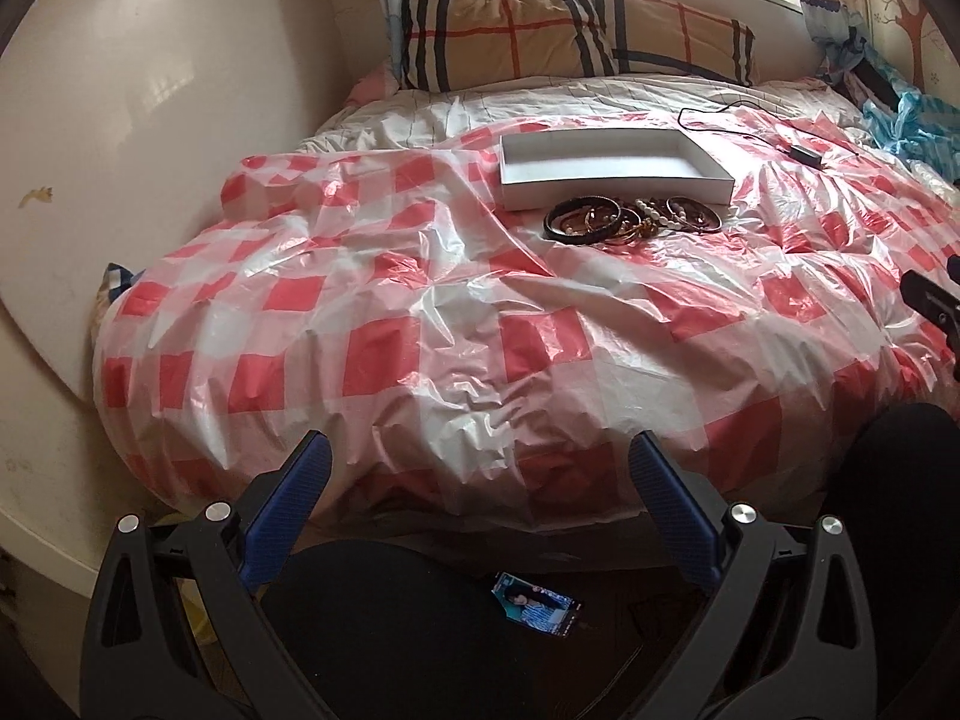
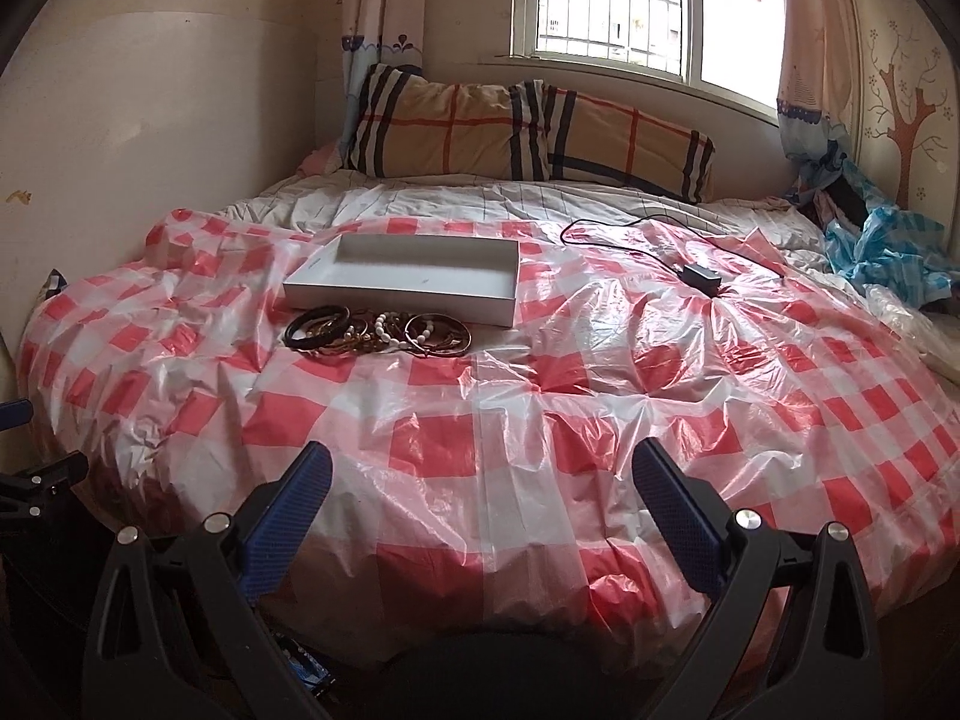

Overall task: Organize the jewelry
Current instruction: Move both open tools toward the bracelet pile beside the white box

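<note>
Left wrist view: The left gripper is released, fingers spread wide, holding nothing, and sits over the near edge of the bed. A red-and-white checked plastic sheet covers the bed. On the sheet, well ahead of the fingers, lies the pile of bracelets, just in front of and touching the white box. The box interior is bare as far as visible. A black charger with cable lies to the right behind the box. Two plaid pillows stand against the far wall. A phone with lit screen lies on the floor below. Part of the right gripper is cut off at the right edge.

Right wrist view: The right gripper is likewise released and empty, over the near part of the sheet. The bracelets lie ahead to the left, against the box front wall. Individual pieces overlap and are hard to separate. The charger lies right of the box. Blue fabric is bunched at the far right.
</note>
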